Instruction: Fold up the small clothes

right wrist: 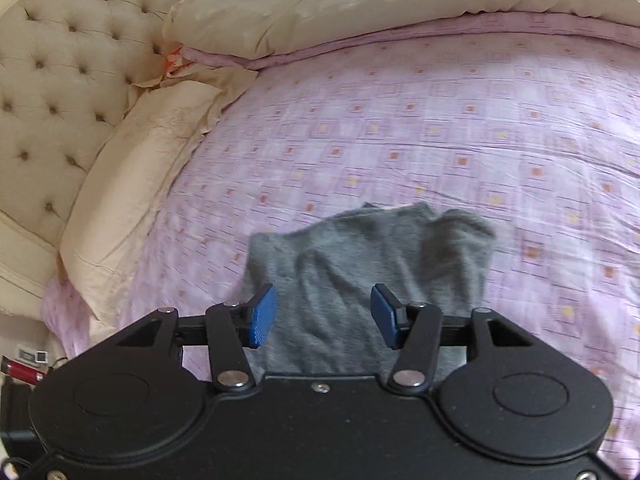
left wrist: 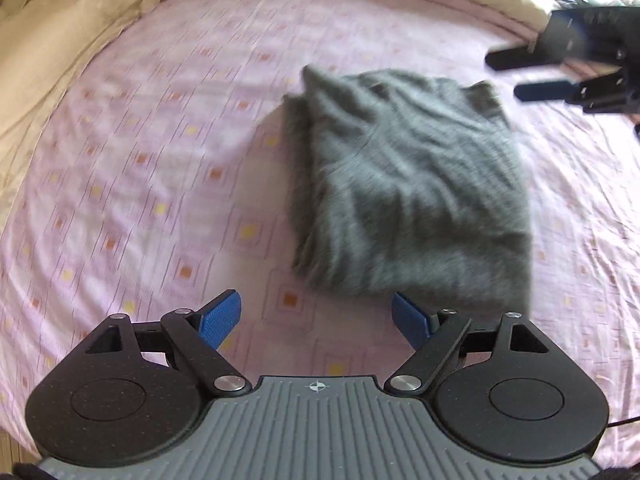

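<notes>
A small grey garment (left wrist: 404,188) lies folded in a rough rectangle on the pink patterned bed sheet (left wrist: 160,152). It also shows in the right wrist view (right wrist: 360,264). My left gripper (left wrist: 316,320) is open and empty, just short of the garment's near edge. My right gripper (right wrist: 322,316) is open and empty, held above the garment's near part. In the left wrist view the right gripper (left wrist: 516,74) shows at the upper right, beyond the garment's far corner, with its jaws apart.
A cream duvet (right wrist: 360,4) is bunched along the far side of the bed. A cream pillow (right wrist: 132,184) lies against the tufted headboard (right wrist: 52,72). Small items sit on a bedside surface (right wrist: 28,364) at the lower left.
</notes>
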{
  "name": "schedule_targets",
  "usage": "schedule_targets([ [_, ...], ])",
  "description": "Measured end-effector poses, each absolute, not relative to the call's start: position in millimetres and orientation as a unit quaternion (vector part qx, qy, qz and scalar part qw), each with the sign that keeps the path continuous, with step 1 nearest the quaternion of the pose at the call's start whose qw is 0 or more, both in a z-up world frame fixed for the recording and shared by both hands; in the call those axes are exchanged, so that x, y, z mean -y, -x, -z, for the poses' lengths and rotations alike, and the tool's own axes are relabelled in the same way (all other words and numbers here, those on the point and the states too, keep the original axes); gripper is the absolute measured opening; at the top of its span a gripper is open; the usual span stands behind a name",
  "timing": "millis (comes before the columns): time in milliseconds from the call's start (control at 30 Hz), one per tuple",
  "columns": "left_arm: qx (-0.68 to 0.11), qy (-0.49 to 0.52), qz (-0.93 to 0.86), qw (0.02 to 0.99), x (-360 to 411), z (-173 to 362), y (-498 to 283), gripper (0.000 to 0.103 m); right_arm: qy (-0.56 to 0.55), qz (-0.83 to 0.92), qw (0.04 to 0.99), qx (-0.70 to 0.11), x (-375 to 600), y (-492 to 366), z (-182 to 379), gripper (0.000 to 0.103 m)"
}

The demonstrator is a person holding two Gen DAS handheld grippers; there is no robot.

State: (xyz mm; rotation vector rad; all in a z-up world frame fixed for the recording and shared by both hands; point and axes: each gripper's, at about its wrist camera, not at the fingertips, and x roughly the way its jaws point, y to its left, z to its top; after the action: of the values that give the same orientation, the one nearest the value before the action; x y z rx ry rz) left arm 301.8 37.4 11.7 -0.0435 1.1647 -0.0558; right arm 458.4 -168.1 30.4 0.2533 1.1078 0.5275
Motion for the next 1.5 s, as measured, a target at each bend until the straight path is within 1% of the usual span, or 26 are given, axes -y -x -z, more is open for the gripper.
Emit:
schedule_targets([
  [200, -0.495, -0.014, 0.056, 0.867, -3.6, -10.3, -328.4, 0.082, -0.082, -0.254, 0.809, -0.523, 160.0, -451.1, -11.3, 0.060],
  [300, -0.505, -0.024, 0.023, 0.862, -7.9, 13.7, -349.5, 0.082, -0.071, -0.262, 0.805, -0.528, 156.5, -452.9, -1.8, 0.060],
  [367, -0.538, 0.008, 0.003, 0.843, -21.3, 34.2, -364.8, 0.084, -0.069, -0.267, 0.803, -0.528, 152.9, -455.6, 2.3, 0.060],
  [400, -0.557, 0.047, 0.001, 0.829, -34.2, 44.9, -371.4, 0.086, -0.067, -0.269, 0.803, -0.528, 151.6, -456.7, 3.7, 0.060],
  [433, -0.565, 0.089, 0.001, 0.821, -45.7, 52.7, -375.3, 0.094, -0.067, -0.273, 0.802, -0.527, 151.2, -457.7, 4.8, 0.060],
  [467, -0.563, 0.118, 0.000, 0.818, -54.1, 55.5, -376.8, 0.095, -0.069, -0.277, 0.802, -0.525, 151.1, -459.1, 6.0, 0.060],
  [500, -0.557, 0.127, 0.000, 0.820, -59.1, 53.9, -377.1, 0.096, -0.069, -0.279, 0.802, -0.523, 150.8, -461.3, 7.4, 0.060],
  [633, -0.554, 0.103, 0.008, 0.826, -55.5, 53.6, -375.1, 0.097, -0.057, -0.255, 0.806, -0.530, 152.2, -492.2, 26.8, 0.059],
  [767, -0.554, 0.099, 0.012, 0.827, -55.1, 53.6, -373.6, 0.098, -0.039, -0.199, 0.812, -0.547, 161.4, -538.9, 47.9, 0.058],
  [867, -0.564, 0.088, 0.012, 0.821, -54.5, 46.3, -375.2, 0.095, -0.050, -0.181, 0.827, -0.530, 173.3, -549.7, 37.9, 0.058],
  [900, -0.562, 0.080, 0.012, 0.823, -53.6, 39.2, -374.8, 0.088, -0.058, -0.182, 0.831, -0.523, 177.8, -548.1, 32.3, 0.059],
  [933, -0.557, 0.069, 0.016, 0.828, -51.4, 30.6, -373.5, 0.085, -0.067, -0.187, 0.835, -0.513, 184.4, -543.3, 25.3, 0.059],
  [967, -0.546, 0.056, 0.021, 0.836, -48.4, 20.3, -371.8, 0.086, -0.073, -0.190, 0.839, -0.505, 189.4, -537.0, 19.5, 0.060],
  [1000, -0.534, 0.044, 0.026, 0.844, -45.3, 11.6, -371.0, 0.086, -0.075, -0.192, 0.843, -0.497, 193.3, -529.2, 14.6, 0.064],
  [1067, -0.512, 0.019, 0.035, 0.858, -36.9, -1.7, -375.2, 0.086, -0.080, -0.196, 0.846, -0.489, 200.3, -510.8, 9.4, 0.068],
  [1167, -0.502, -0.002, 0.038, 0.864, -27.6, 1.0, -393.2, 0.087, -0.070, -0.199, 0.844, -0.493, 203.8, -489.4, 10.2, 0.068],
  [1267, -0.516, -0.010, 0.025, 0.856, -24.8, 21.8, -419.2, 0.086, -0.071, -0.204, 0.835, -0.506, 206.5, -471.1, 17.5, 0.068],
  [1367, -0.528, 0.015, 0.016, 0.849, -36.8, 37.6, -435.4, 0.089, -0.069, -0.204, 0.825, -0.523, 207.1, -461.4, 30.5, 0.068],
  [1433, -0.535, 0.043, 0.013, 0.844, -46.7, 44.0, -443.6, 0.094, -0.073, -0.200, 0.820, -0.532, 207.9, -463.4, 39.6, 0.069],
  [1500, -0.544, 0.066, 0.010, 0.836, -56.2, 51.3, -452.5, 0.099, -0.078, -0.189, 0.819, -0.535, 209.4, -474.6, 47.3, 0.073],
])
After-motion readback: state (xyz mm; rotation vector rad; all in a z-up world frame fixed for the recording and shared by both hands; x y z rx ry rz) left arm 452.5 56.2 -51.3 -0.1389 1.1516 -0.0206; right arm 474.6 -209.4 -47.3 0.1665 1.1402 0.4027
